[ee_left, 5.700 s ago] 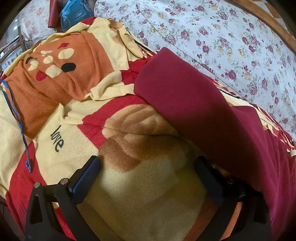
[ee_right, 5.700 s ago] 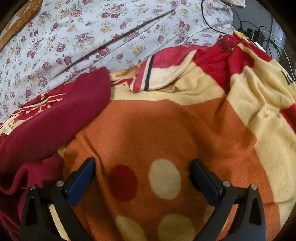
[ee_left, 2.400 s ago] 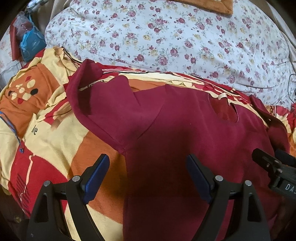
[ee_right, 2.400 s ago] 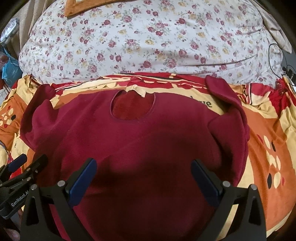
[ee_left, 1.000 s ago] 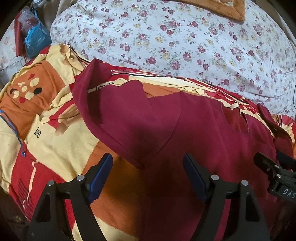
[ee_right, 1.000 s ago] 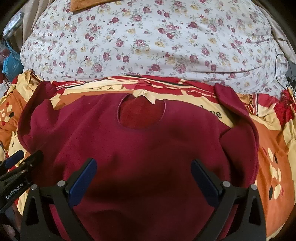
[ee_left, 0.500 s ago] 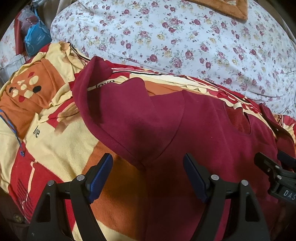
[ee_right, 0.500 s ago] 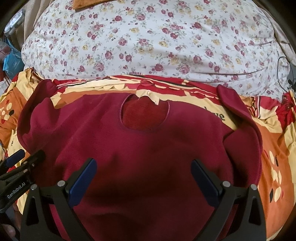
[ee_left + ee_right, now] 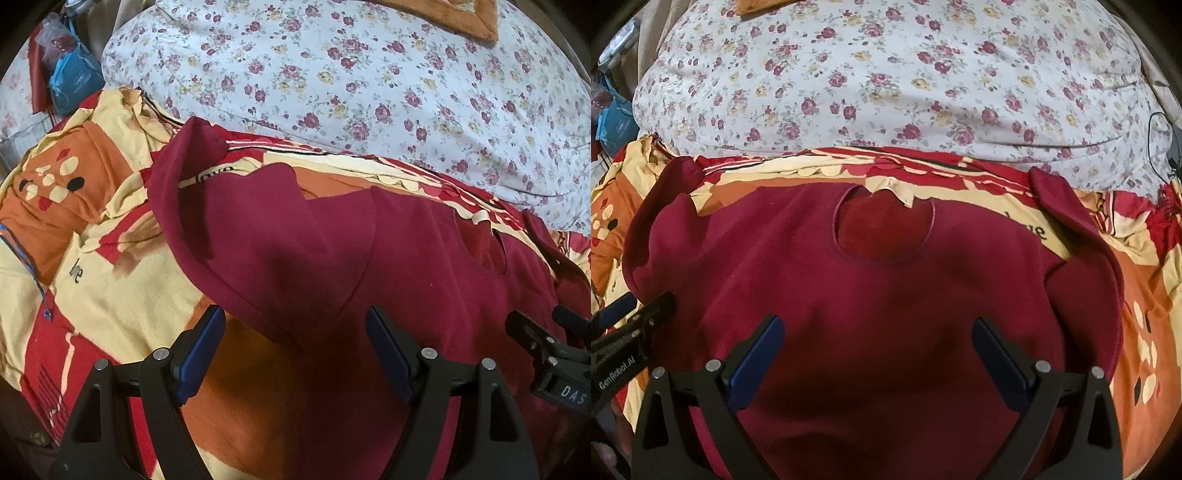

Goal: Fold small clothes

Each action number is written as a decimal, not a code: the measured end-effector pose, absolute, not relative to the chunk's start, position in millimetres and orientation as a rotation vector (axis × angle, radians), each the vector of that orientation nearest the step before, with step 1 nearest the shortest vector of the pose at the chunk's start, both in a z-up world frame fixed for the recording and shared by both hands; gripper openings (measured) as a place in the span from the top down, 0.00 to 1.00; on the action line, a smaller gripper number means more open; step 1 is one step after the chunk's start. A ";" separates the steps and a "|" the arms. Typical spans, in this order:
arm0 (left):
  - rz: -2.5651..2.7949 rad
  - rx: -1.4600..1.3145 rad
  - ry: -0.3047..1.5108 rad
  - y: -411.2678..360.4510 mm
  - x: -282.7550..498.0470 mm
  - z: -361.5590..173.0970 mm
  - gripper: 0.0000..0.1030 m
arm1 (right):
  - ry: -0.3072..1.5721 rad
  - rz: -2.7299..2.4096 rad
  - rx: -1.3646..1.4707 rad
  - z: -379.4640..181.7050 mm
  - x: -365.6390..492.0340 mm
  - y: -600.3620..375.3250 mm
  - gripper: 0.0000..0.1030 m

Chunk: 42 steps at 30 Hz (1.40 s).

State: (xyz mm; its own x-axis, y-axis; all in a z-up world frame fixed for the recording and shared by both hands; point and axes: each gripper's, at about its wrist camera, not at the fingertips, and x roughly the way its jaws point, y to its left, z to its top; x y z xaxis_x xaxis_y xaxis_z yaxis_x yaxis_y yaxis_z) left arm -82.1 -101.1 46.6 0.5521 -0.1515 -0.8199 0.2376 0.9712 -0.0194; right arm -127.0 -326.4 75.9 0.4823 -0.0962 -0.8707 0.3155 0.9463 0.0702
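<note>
Jaws of left gripper (image 9: 295, 332) and right gripper (image 9: 879, 343) gape wide, seemingly empty, over maroon shirt (image 9: 886, 295).

Home bedroom. Bed with floral quilt (image 9: 886, 85), fleece blanket (image 9: 110, 295) printed "love" spread over it, maroon sweater (image 9: 886, 314) laid flat; blue bag (image 9: 72, 83) at bedside.

Each gripper is a black plastic frame with two triangular cut-out arms, silver screw heads at the joints, and flat dark blue pads on its fingers. The left gripper (image 9: 295, 349) carries white lettering reading "GenRobot.AI" on its side; the right gripper (image 9: 878, 360) shows white letters "DAS".
</note>
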 end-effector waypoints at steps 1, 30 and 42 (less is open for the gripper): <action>-0.229 0.098 0.959 -100.6 -80.7 47.3 0.31 | 1.038 -0.252 0.230 75.9 -126.0 -325.3 0.00; -0.008 0.003 0.943 -17.5 87.0 67.1 0.31 | 1.036 -0.199 0.263 73.8 -126.7 -317.7 0.00; -0.076 -0.157 1.056 22.4 140.7 27.7 0.98 | 1.065 -0.180 0.283 62.7 -125.3 -323.3 0.00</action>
State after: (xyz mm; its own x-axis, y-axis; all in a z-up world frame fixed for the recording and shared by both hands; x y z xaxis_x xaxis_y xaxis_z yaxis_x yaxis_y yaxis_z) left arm 140.7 22.4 27.7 0.4908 -0.1377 -0.8603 -0.0124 0.9862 -0.1650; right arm -125.3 -323.3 62.7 0.4749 -0.0092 -0.8800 0.2805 0.9494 0.1414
